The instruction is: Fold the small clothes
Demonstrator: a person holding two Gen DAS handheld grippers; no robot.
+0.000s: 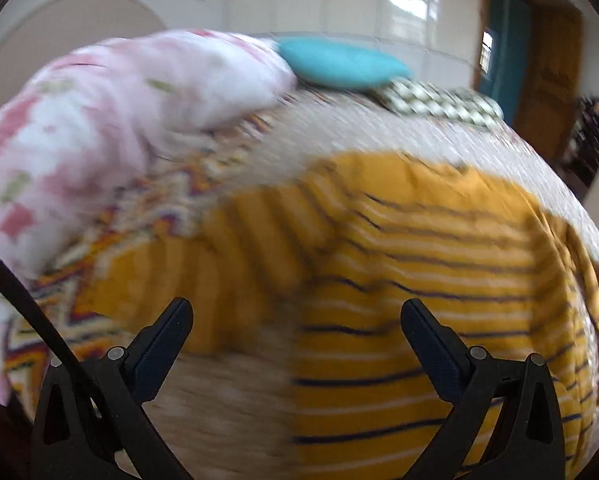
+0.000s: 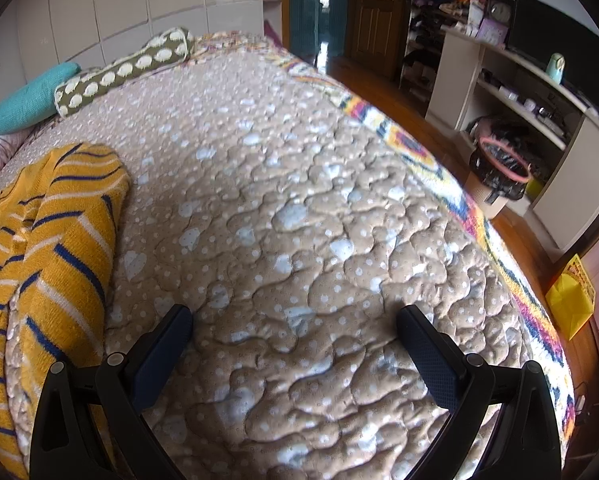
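Note:
A small mustard-yellow garment with white and dark blue stripes (image 1: 419, 248) lies spread on the beige quilted bed cover (image 1: 227, 400); the left wrist view is motion-blurred. My left gripper (image 1: 295, 312) is open and empty, just above the garment's near edge. In the right wrist view the same garment (image 2: 59, 240) lies rumpled at the left. My right gripper (image 2: 293, 316) is open and empty over bare bed cover (image 2: 299, 200), to the right of the garment.
A pink and white floral duvet (image 1: 99, 120), a teal cushion (image 1: 339, 64) and an olive patterned bolster (image 2: 119, 72) lie at the head of the bed. Right of the bed's edge are wooden floor, a lined bin (image 2: 499, 172), a yellow box (image 2: 571, 300) and white shelves (image 2: 519, 92).

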